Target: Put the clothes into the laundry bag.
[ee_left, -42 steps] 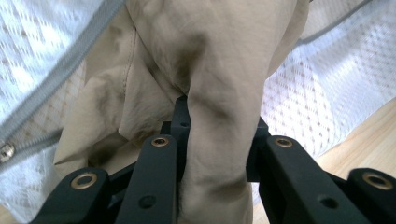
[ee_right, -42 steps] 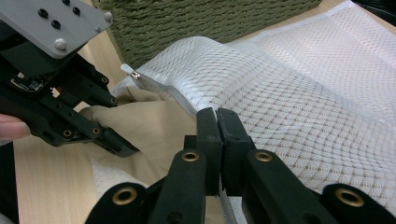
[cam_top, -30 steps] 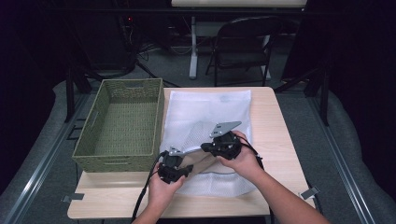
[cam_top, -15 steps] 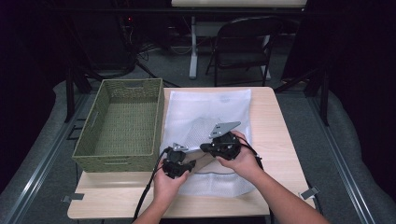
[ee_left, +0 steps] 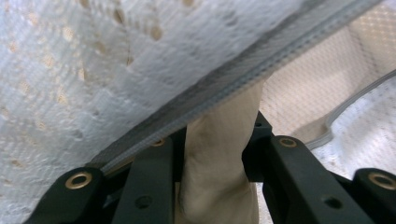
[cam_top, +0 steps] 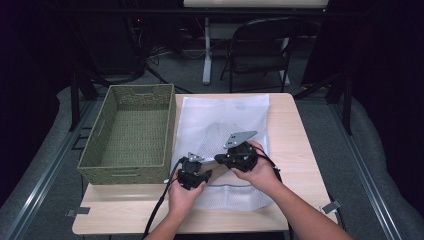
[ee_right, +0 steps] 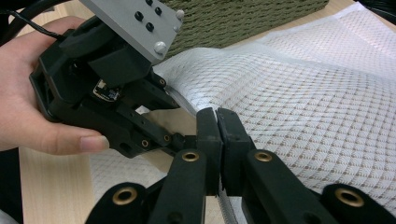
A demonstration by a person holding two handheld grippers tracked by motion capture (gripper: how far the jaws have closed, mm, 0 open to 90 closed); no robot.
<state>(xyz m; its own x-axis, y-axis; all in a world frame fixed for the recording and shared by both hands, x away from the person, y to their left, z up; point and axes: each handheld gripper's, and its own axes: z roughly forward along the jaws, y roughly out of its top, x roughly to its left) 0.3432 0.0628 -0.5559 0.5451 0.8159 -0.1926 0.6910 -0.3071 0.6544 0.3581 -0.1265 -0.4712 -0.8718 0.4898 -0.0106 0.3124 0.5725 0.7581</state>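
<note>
A white mesh bag (cam_top: 225, 120) lies flat on the wooden table (cam_top: 295, 150). My right gripper (cam_top: 222, 159) (ee_right: 217, 126) is shut on the bag's grey zipper edge (ee_left: 233, 88) near the front and holds it lifted. My left gripper (cam_top: 196, 173) (ee_left: 215, 149) sits just left of it at the bag's mouth, with a beige cloth (ee_left: 219, 130) pinched between its jaws. Those jaws have just been opening a little, with the cloth still between them. In the right gripper view the left gripper (ee_right: 175, 136) and the hand holding it are close on the left.
A green woven basket (cam_top: 125, 170) stands left of the bag with nothing inside. A folding chair (cam_top: 260, 45) and dark floor lie beyond the table's far edge. Bare table (ee_right: 46, 177) shows along the front and right sides.
The left gripper has edged slightly right and forward toward the right gripper and the bag's mouth. The right gripper has kept still.
</note>
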